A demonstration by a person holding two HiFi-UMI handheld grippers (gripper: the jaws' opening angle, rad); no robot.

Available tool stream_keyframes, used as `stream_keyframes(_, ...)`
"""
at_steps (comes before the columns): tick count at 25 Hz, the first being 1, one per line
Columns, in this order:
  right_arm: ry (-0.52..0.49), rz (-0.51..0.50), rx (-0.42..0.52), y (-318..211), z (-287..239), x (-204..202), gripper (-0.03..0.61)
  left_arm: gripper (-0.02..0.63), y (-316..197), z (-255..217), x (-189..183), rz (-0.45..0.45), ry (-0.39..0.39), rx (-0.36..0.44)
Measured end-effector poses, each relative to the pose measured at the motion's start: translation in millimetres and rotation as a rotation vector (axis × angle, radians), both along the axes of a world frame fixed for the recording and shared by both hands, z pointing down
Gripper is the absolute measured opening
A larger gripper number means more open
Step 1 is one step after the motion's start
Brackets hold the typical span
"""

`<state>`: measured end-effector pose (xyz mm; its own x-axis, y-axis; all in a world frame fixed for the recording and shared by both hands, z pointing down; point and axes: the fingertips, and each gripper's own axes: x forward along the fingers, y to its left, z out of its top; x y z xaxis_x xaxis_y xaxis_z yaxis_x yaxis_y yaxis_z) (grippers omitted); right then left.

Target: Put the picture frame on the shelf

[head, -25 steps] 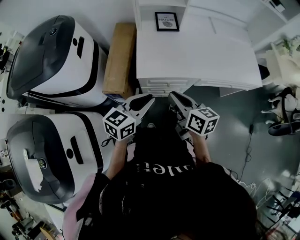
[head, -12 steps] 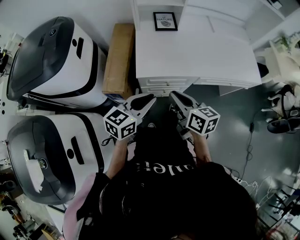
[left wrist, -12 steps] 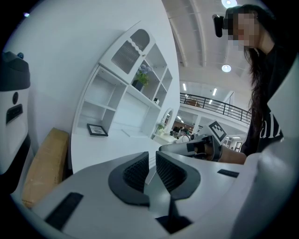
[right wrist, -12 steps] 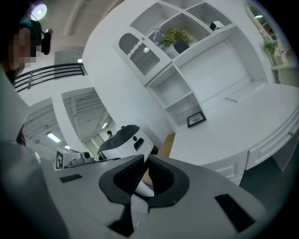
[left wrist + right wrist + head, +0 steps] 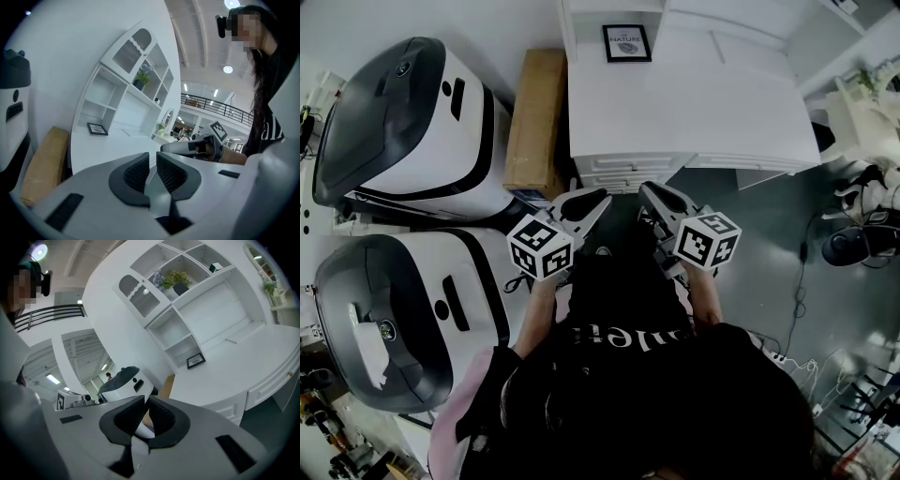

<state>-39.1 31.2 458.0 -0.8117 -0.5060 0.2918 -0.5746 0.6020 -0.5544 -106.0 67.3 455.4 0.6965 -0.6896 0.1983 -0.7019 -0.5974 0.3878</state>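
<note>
Head view: the picture frame [image 5: 626, 43] sits at the rear left of the white worktop [image 5: 694, 103], at the foot of the shelf [image 5: 101, 102] unit and well apart from both claws. My left claw [image 5: 598, 199] and right claw [image 5: 645, 195] are clenched on nothing. I hold them short of the worktop edge, likely because no grasp is under way.

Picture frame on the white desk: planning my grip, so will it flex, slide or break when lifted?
The picture frame looks thin with straight black edges, so probably stiff and light. On the smooth white desk a push would likely slide it. A glazed front, if any, may crack.
</note>
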Motion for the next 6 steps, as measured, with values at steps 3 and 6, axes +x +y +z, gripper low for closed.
stream_keyframes(3,0.002,0.003,0.0,0.5,0.0,1.2,0.064,0.058,0.8,0.0,0.9,0.001,0.002,-0.003)
stream_keyframes(6,0.004,0.006,0.0,0.8,-0.2,1.8,0.064,0.058,1.5,-0.4,0.9,0.001,0.002,-0.003)
